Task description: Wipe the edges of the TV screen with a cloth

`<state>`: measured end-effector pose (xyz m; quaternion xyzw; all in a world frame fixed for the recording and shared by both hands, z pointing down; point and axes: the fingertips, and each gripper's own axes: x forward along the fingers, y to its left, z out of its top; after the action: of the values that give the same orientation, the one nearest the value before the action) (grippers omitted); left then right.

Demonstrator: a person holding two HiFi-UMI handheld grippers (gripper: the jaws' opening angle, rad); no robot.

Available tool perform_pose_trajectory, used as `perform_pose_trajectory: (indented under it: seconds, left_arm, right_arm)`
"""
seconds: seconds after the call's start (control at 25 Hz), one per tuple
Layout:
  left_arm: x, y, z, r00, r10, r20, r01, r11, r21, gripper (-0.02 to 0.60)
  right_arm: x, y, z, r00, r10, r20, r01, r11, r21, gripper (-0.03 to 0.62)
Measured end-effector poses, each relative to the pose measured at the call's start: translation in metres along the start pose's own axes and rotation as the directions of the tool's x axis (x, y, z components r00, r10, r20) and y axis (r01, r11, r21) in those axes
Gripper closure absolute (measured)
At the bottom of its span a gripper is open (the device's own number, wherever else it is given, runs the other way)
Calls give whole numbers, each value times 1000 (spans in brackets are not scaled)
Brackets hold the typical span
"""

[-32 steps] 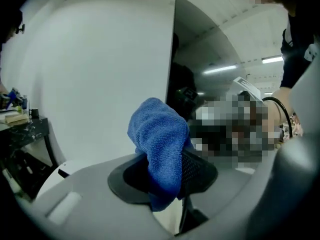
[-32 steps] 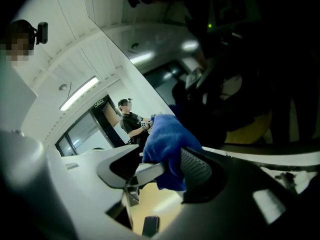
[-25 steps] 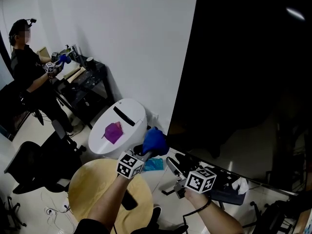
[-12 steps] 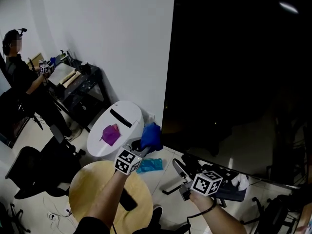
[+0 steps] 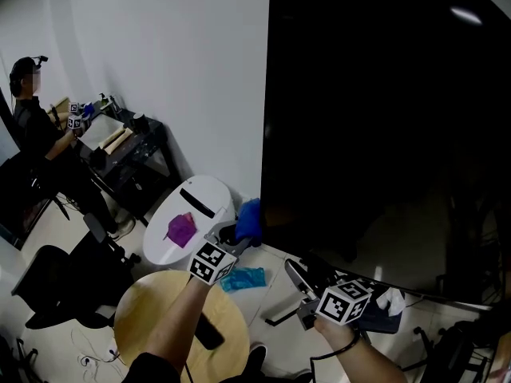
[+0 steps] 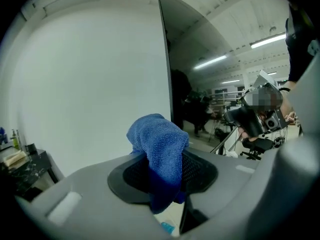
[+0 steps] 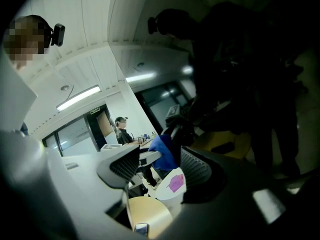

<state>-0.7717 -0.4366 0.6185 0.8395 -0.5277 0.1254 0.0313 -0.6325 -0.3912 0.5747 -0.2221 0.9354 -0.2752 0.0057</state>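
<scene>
Just beside one large black TV screen's left edge, one blue terry cloth is clamped in the left gripper; the right gripper is held spread, empty.

L gripper: grey, blk pads, b/w marker cube | R gripper: same | R wrist: blk cord

Dim indoor light. The white wall is softly, evenly lit; the TV screen reads near black with one small glare spot. Both gripper views bend fisheye-style, with dark corners and blurred foregrounds.
</scene>
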Motion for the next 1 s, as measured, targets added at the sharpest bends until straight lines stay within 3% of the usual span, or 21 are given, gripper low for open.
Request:
perform_pose_trajectory:
  seconds: [0.48,1.0]
  left_arm:
    - [-35,6,108,989,16,145,-32,994,108,463]
    - [-67,11,218,980,29,196,-80,962,260,463]
  right_arm:
    - [-21,43,71,997,45,65,-35,989,-143,327]
    - [-53,122,154,988,117,100,-72,923,-379,332]
